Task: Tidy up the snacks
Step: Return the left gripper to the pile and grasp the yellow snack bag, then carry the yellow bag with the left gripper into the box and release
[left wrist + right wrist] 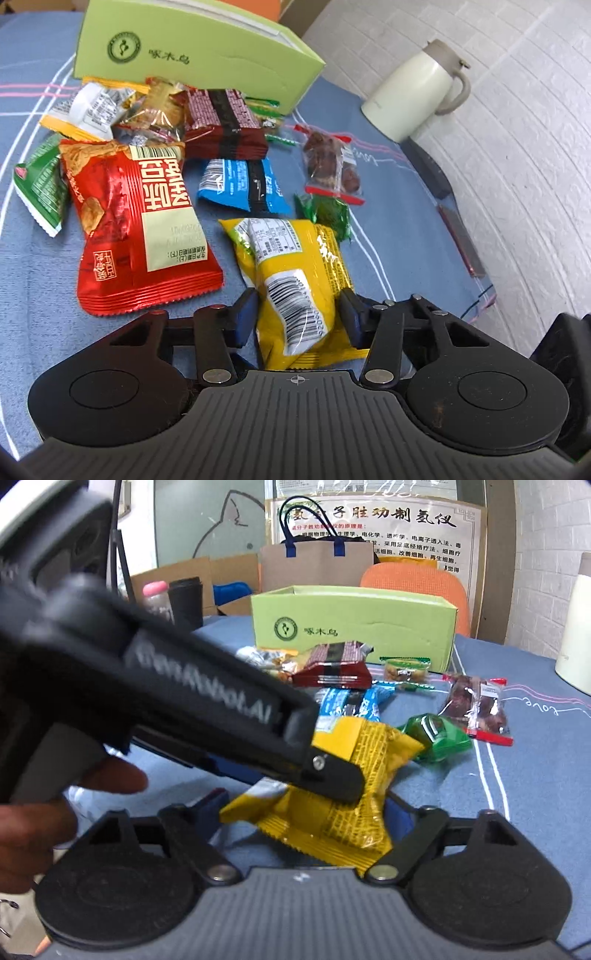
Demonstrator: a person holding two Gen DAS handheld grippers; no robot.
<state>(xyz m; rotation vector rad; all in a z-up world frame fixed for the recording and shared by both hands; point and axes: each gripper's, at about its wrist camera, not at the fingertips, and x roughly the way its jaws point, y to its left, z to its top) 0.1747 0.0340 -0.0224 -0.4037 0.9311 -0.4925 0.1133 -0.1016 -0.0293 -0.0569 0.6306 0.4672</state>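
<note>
We see the left tool (299,317) closed on the yellow snack packet (295,280), its two fingers pressing the packet's sides near the barcode end. From the right wrist view the same packet (343,775) hangs above the blue tabletop (517,775), just in front of the right tool (306,816), whose fingers stand wide on either side of it without touching.

The other snacks lie on the tabletop beyond: a red packet (136,229) to the left, a blue packet (243,184) farther off, a small green candy (327,212) just beside the yellow packet, and a clear bag of brown pieces (332,162) to the right. The open green box (184,48) stands at the far side, and a cream jug (417,88) stands far right.
</note>
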